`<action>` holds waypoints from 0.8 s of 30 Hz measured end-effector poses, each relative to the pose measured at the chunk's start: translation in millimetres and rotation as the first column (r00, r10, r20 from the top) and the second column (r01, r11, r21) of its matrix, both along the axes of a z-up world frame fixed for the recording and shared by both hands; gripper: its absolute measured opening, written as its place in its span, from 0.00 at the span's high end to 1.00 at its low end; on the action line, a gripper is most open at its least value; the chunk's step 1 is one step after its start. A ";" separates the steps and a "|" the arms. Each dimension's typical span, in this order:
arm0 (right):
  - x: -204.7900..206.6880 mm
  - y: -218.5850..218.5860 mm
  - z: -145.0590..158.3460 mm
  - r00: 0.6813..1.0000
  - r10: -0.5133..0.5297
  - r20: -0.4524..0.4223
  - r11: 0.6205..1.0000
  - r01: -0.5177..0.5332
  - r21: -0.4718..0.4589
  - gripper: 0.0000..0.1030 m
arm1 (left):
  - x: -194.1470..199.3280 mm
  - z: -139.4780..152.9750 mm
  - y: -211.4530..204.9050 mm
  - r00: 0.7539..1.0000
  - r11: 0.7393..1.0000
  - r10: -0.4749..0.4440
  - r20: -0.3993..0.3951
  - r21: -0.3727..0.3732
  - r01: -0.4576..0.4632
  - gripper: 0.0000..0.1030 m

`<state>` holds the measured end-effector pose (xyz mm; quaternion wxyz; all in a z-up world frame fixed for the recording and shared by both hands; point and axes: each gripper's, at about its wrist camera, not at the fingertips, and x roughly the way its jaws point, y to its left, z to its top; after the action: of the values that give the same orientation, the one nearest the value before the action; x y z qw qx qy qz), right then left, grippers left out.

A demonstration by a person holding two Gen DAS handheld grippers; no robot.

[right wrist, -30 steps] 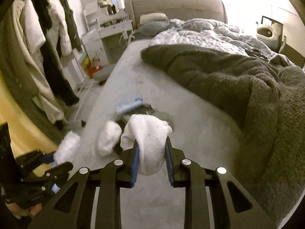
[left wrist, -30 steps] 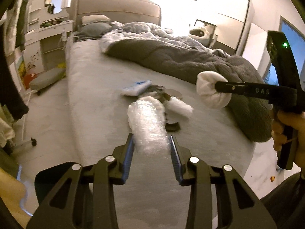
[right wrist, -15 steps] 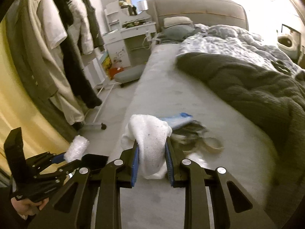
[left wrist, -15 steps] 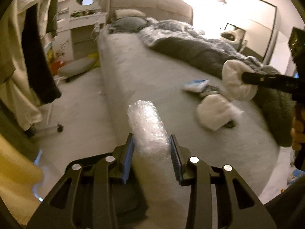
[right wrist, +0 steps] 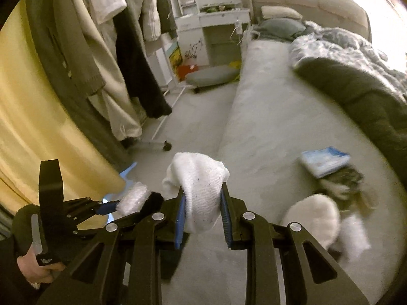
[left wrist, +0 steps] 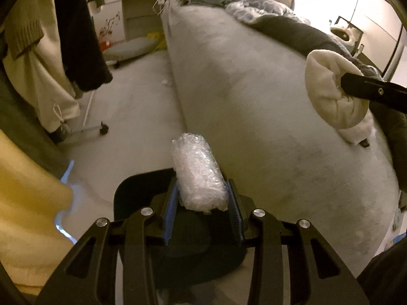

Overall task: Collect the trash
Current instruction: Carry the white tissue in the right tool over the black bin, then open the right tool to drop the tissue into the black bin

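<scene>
Left wrist view, nearest: the left gripper is clenched on a roll of clear bubble wrap, whose lower end sits between the blue ribbed pads while the rest juts forward beyond the fingertips. Directly beneath the gripper, on the pale floor, stands a black open-topped bin, just beside the near left edge of the bed. At right in the same view, the black finger of the right gripper presses into a bunched white sock, held above the grey bed sheet.

Right wrist view, nearest: the right gripper grasps that white sock between its blue pads; the cloth is speckled with dark lint. At lower left a hand holds the left gripper with the bubble wrap at its tip.

Middle distance, on the bed at right: a white fluffy wad, a dark mottled crumpled piece and a blue-and-white flat packet lie close together, well apart from both grippers.

Farther: a dark grey blanket and a patterned duvet cover the right side of the bed. At left, garments hang from a wheeled clothes rack. Farthest, a white dressing table stands beside the headboard.
</scene>
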<state>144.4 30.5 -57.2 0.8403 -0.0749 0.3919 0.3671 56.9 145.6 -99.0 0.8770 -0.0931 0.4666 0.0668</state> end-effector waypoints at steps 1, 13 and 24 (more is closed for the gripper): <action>0.2 5.2 -5.2 1.000 0.004 -0.007 1.000 -0.004 -0.007 0.76 | -0.4 -4.2 4.1 1.000 1.000 0.002 -0.015 -0.006 -0.002 0.61; 8.0 40.1 -31.6 0.996 0.039 -0.080 0.999 -0.041 -0.034 0.76 | -2.3 -44.4 30.5 0.983 0.996 0.043 -0.179 -0.065 -0.055 0.61; 4.6 88.8 -56.7 0.984 0.101 -0.144 0.990 -0.113 -0.080 0.76 | -16.7 -44.7 45.3 0.978 0.993 0.058 -0.198 -0.091 -0.077 0.38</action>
<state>149.0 119.3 -113.9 0.7858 -0.1069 0.4607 0.3986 40.2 190.8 -143.7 0.8185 -0.1450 0.5497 0.0823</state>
